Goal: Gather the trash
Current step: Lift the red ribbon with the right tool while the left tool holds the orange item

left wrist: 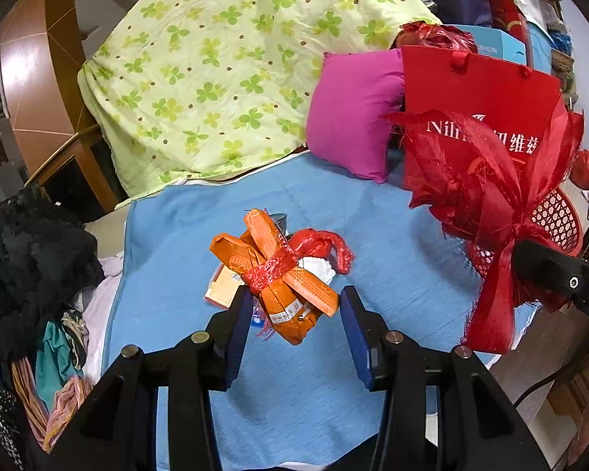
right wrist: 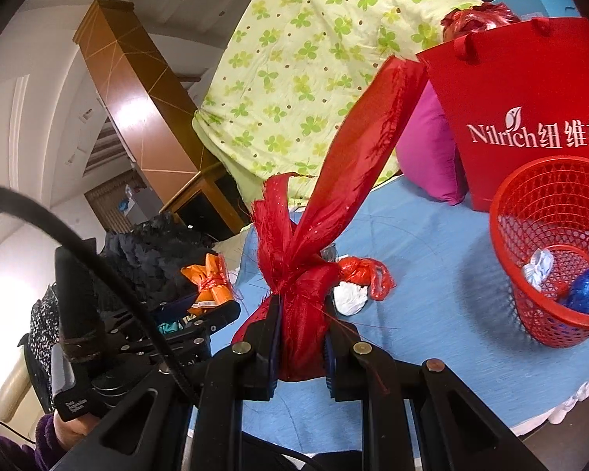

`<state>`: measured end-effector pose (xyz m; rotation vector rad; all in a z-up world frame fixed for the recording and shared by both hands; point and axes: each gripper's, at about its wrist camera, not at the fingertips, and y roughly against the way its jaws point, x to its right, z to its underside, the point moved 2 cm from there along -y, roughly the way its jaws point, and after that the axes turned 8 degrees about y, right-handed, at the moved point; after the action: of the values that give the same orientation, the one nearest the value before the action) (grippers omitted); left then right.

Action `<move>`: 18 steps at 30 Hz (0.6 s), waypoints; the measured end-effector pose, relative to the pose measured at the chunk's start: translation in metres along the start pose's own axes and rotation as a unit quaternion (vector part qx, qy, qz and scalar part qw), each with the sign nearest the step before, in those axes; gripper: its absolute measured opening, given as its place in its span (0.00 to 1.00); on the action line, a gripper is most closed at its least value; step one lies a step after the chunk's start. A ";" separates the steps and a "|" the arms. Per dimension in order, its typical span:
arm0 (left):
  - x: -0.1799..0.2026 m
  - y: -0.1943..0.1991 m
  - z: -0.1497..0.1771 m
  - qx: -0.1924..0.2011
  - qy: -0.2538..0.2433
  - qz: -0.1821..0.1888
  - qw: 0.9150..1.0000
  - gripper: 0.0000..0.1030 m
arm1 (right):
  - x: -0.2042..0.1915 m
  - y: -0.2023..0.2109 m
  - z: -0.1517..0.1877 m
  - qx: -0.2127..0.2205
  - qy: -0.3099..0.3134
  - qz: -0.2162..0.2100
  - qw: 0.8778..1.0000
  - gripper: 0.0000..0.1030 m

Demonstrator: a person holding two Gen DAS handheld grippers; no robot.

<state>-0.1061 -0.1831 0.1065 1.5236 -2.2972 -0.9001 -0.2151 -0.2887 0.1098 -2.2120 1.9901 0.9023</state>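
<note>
An orange wrapper bundle [left wrist: 278, 274] tied with red ribbon lies on the blue sheet [left wrist: 392, 243], with a red plastic bag [left wrist: 322, 243] and white tissue [left wrist: 318, 267] beside it. My left gripper [left wrist: 296, 314] is open, its fingers on either side of the bundle's near end. My right gripper [right wrist: 302, 337] is shut on a red ribbon bundle [right wrist: 306, 286] and holds it above the sheet; it shows at the right of the left wrist view [left wrist: 491, 212]. A red mesh basket [right wrist: 553, 247] holds a blue wad and a white wad.
A red paper bag [right wrist: 530, 90] and a magenta pillow [left wrist: 349, 117] stand behind the basket. A green clover quilt [left wrist: 224, 62] is heaped at the back. Dark clothes [left wrist: 27, 259] are piled at the sheet's left edge. A wooden headboard [right wrist: 137, 90] stands beyond.
</note>
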 end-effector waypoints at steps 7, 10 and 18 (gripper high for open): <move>0.019 -0.005 -0.006 0.000 -0.013 0.009 1.000 0.46 | 0.012 0.013 -0.003 0.009 -0.011 0.008 1.000 0.18; 0.026 -0.007 -0.008 -0.001 -0.017 0.013 1.000 0.46 | 0.017 0.015 -0.005 0.011 -0.015 0.012 1.000 0.18; 0.043 -0.011 -0.014 -0.002 -0.028 0.019 0.999 0.46 | 0.023 0.022 -0.005 0.016 -0.025 0.022 0.999 0.18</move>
<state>-0.1092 -0.2297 0.1046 1.4660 -2.3547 -0.9484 -0.2332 -0.3153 0.1118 -2.1150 2.0255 0.9134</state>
